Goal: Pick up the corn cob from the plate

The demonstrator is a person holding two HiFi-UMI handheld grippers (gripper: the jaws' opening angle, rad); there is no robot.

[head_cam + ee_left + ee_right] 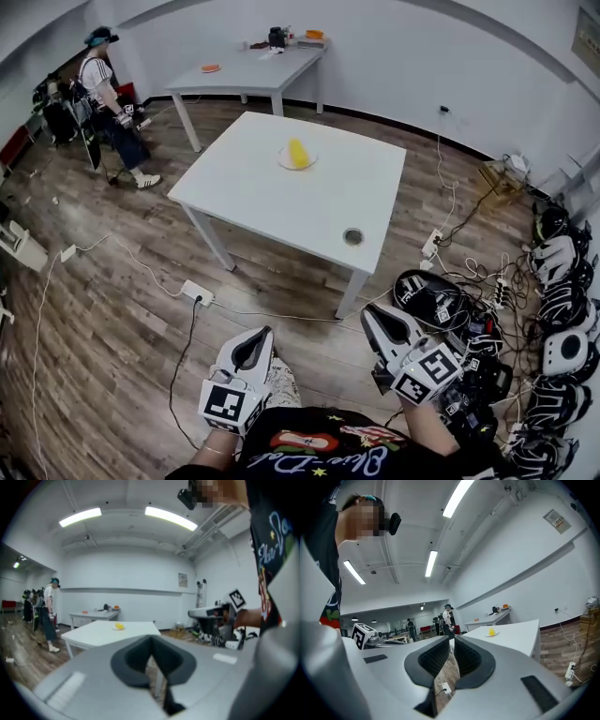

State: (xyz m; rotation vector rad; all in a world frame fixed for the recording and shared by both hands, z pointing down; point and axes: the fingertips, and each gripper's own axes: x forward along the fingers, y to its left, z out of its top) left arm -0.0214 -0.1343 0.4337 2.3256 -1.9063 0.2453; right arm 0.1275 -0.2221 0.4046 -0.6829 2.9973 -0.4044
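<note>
A yellow corn cob lies on a small white plate near the far side of a white table. Both grippers are low in the head view, well short of the table and above the wooden floor. The left gripper has its jaws shut with nothing between them, and so does the right gripper. In the left gripper view the corn cob is small and distant beyond the closed tips. In the right gripper view the corn cob sits far off, to the right of the tips.
A round grommet sits in the table's near right corner. A second white table with small items stands at the back. A person is at the far left. Cables and a power strip cross the floor; headsets are piled at right.
</note>
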